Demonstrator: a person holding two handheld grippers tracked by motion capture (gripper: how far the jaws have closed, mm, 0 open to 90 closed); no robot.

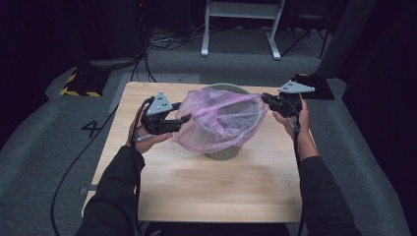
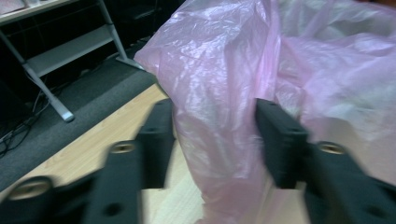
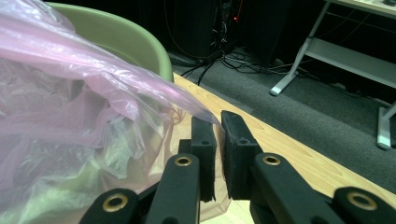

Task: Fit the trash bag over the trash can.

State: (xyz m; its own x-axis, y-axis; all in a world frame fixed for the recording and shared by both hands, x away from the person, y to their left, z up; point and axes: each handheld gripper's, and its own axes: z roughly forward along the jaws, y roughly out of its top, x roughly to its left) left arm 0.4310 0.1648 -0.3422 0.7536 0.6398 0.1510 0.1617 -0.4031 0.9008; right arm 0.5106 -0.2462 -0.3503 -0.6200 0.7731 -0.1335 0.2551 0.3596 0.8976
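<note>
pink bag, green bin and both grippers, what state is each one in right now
pink bag: mouth spread open, draped over the bin rim
green bin: upright on the table, lined by the bag
left gripper: jaws apart around a fold of the bag
right gripper: shut, pinching the bag's edge

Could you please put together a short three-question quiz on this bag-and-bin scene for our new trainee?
1. True or false: the right gripper is pinching the edge of the pink bag.
2. What colour is the bin that the bag drapes over?
3. Does the left gripper have bag film between its jaws? A) yes B) no

Key: 1 true; 2 green; 3 A.
</note>
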